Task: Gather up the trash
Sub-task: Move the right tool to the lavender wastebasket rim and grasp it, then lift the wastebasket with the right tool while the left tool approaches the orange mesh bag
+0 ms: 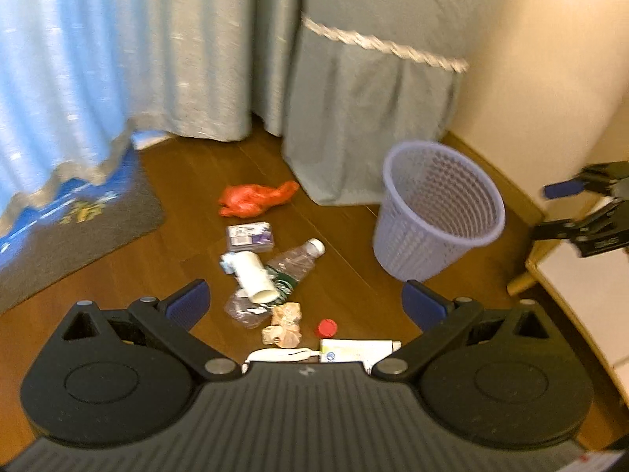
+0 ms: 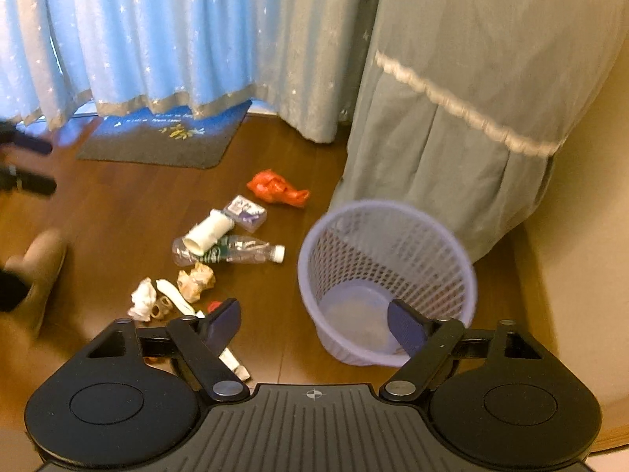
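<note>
Trash lies in a loose row on the wooden floor: an orange plastic bag (image 1: pixel 255 200) (image 2: pixel 277 188), a small purple-and-white box (image 1: pixel 251 235) (image 2: pixel 245 212), a white paper cup (image 1: pixel 255 275) (image 2: pixel 208 232) lying on a clear plastic bottle (image 1: pixel 295 263) (image 2: pixel 243 253), crumpled brownish paper (image 1: pixel 285 322) (image 2: pixel 196 281), a red cap (image 1: pixel 327 327), a white tube (image 1: pixel 354 350) and a white tissue wad (image 2: pixel 143 301). A lavender mesh basket (image 1: pixel 401 244) (image 2: pixel 393 244) stands to their right and looks empty. My left gripper (image 1: pixel 304 295) hangs open above the pile, holding nothing. My right gripper (image 2: pixel 314 314) is open and empty, beside the basket's near-left wall.
Blue and grey curtains (image 2: pixel 165 39) hang behind the trash, one tied-back panel (image 1: pixel 365 118) just behind the basket. A grey-blue mat (image 2: pixel 157 141) lies at the back left. A light wooden piece of furniture (image 1: pixel 582 295) stands at the right, near a cream wall. A person's foot (image 2: pixel 39 267) is at the left.
</note>
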`<state>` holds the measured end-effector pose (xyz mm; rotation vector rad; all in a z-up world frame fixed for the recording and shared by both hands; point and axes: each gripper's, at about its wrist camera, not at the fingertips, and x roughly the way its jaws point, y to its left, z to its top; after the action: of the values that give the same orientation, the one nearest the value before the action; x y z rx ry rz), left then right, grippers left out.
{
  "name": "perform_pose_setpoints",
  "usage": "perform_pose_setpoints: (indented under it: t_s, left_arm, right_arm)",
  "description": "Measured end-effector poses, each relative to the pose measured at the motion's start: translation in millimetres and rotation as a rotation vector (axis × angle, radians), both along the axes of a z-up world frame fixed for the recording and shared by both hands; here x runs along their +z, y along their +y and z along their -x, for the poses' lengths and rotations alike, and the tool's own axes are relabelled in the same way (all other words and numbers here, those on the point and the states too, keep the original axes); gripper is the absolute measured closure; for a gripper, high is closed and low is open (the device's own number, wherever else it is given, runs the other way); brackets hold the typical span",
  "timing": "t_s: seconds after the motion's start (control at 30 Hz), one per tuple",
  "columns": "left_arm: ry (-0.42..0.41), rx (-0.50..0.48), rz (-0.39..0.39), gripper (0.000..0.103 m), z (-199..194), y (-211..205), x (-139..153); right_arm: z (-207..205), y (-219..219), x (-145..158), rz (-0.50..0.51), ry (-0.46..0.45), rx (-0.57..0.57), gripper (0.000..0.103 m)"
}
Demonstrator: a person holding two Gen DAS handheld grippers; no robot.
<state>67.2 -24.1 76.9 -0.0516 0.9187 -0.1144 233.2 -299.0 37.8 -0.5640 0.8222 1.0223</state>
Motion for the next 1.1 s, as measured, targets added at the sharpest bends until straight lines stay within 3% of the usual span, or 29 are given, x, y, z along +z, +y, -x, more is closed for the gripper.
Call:
perform_pose_setpoints:
  t_s: [0.03,0.13,0.27,0.4,0.5,0.67,0.77,0.9,1.1]
  left_arm:
    - [0.019,-0.039,-0.009,0.001,-10.2,-2.4,-10.0]
    - [0.027,-0.116,-0.019,0.001,-29.4,-4.8,-40.1]
    - [0.025,-0.228,-0.03,0.001,-47.3,-1.5,-88.1]
    - [0.095,-0.295,0.007,0.001,-59.4,6.5,-129.5]
    - [0.064,-0.294,0.015,0.001,-62.9,14.9,-145.1]
    - [0.006,-0.195,0.057,0.002,-61.4,27.4,-164.9]
    - [0.047,-0.173,0.063,0.002,-56.3,30.1,-169.5]
    - [0.036,-0.21,-0.009,0.002,-41.6,24.8,-168.0]
    - [0.062,-0.222,0.028,0.002,-36.6,14.9,-178.1]
  right_arm:
    - [-3.9,-0.9,-15.5,-0.002,0.009,-0.007,0.042]
    - [-13.7,2.1,-55.9,-0.033,0.018,-0.02,0.044]
    - [-19.6,21.7,-98.0,-0.042,-0.076,0.014,0.049]
    - [-29.0,43.0,-138.4,-0.01,-0.133,0.065,0.056]
    - [-37.9,51.5,-161.0,-0.004,-0.139,0.092,0.067]
    - [-44.6,60.8,-178.8,-0.01,-0.139,0.147,0.082]
    - [-47.1,68.7,-181.2,-0.03,-0.152,0.157,0.092]
    - [-41.8,68.1,-180.0,-0.056,-0.166,0.133,0.093]
    - [-24.1,51.5,-185.5,-0.086,-0.217,0.092,0.093]
